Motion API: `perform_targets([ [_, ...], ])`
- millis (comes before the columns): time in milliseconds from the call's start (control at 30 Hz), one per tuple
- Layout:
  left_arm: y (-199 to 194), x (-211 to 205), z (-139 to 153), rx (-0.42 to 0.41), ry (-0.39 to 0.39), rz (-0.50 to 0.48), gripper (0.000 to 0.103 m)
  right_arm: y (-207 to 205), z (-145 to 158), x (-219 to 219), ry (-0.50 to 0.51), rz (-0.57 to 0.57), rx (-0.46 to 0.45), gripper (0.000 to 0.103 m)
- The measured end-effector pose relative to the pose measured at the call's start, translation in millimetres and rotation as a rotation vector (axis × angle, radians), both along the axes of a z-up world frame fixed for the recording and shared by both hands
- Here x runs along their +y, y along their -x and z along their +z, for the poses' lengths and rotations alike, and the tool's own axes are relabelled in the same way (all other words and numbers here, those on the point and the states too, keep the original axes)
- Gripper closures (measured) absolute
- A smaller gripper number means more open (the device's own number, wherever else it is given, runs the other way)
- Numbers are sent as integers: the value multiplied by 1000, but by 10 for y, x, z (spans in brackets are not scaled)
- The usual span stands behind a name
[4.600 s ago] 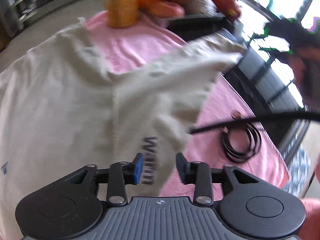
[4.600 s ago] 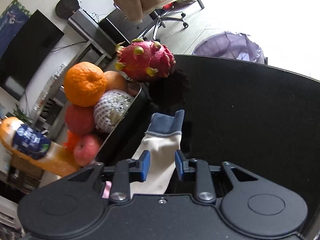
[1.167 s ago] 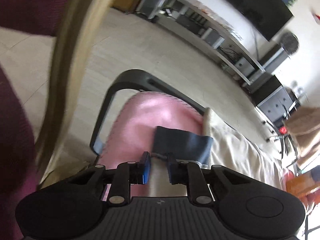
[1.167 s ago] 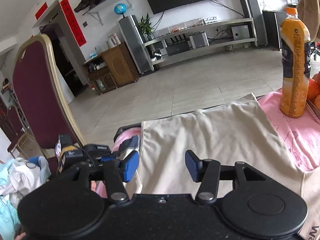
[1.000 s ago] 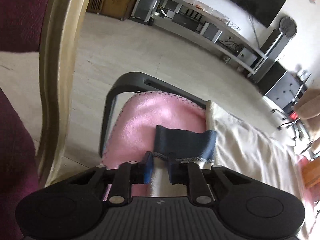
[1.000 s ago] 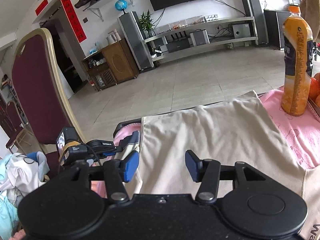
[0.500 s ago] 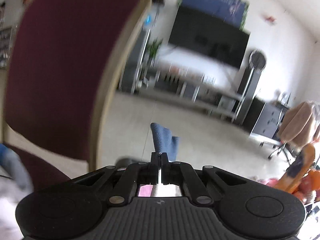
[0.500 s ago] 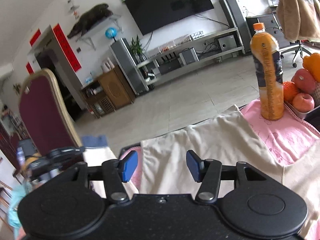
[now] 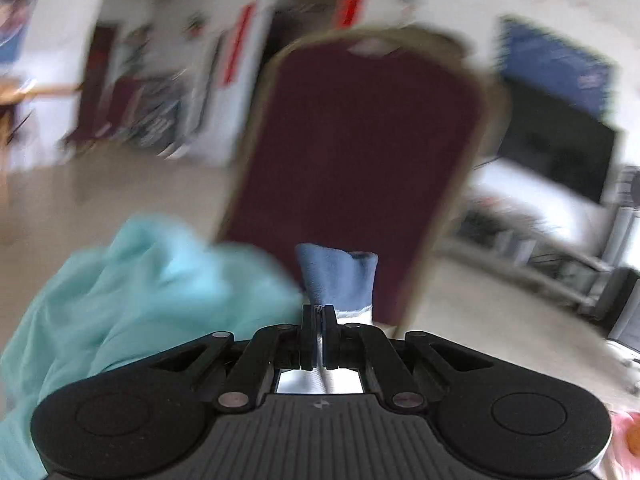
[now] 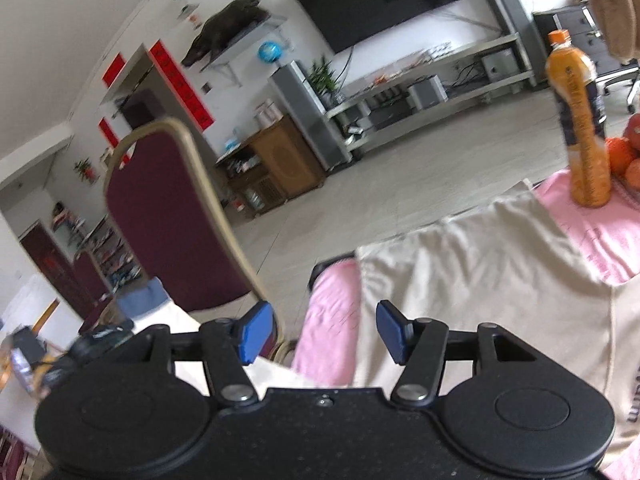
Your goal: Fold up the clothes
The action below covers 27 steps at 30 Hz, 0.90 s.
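In the left wrist view, the left gripper [image 9: 319, 312] is the nearest thing, and its jaws are pressed together on the cream shirt [image 10: 492, 292], at the sleeve with the blue cuff [image 9: 338, 278]. The cuff stands up just above the closed fingertips, and a small piece of pale cloth shows under them. To the left of the gripper there is a light turquoise cloth [image 9: 132, 292], blurred. Behind the cuff stands a dark red chair [image 9: 356, 160] with a pale golden frame, also blurred, and farther back there is the floor, a doorway with red strips and a dark television [image 9: 560, 152] at the right.

In the right wrist view, the right gripper [image 10: 319, 332] has its jaws opening, with blue pads [image 10: 256, 330] well apart and nothing between them. Below and beyond the pads lies a pink towel [image 10: 328, 320] on the table, and the body of the shirt is spread flat on it at the right, with dark letters at the edge of the picture. At the lower left the raised sleeve and its cuff show beside the same chair. Farther on the towel, an orange bottle [image 10: 580, 120] stands upright, just beside some fruit [image 10: 624, 156]. Far behind are a wooden cabinet [image 10: 276, 164] and a long shelf under the television
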<state>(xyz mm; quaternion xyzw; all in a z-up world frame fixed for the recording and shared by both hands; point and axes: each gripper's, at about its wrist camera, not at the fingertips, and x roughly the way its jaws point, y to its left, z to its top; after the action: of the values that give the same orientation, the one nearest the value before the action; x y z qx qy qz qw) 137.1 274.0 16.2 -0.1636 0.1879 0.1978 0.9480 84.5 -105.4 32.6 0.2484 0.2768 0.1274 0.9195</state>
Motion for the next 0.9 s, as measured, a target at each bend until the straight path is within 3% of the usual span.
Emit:
perform_targets([
  [167,-213,425,-335,125,119,104,94,-38,-73,216,2,46,39,46],
  [300,-236,320,-350,161,45,129,93,-23,-85,289,6,58,59,46],
  [400,-77,200,-241,138,-17,108,92,36,-46,252,-1,49,56,44],
  [600,307,-206,-16,9,-80,88,86,244,206,-88,34,-8,-15,39],
  [667,382,-330,-40,16,-75,1,85,318,317,-269,76,-38,-40,37],
  [767,348,-672,-189,119,-54,-213,83,440,431,-582,179,-97,-66,30],
  [900,234,-1278,-616,325,-52,-418,82,471,298,-998,262,-161,3,28],
])
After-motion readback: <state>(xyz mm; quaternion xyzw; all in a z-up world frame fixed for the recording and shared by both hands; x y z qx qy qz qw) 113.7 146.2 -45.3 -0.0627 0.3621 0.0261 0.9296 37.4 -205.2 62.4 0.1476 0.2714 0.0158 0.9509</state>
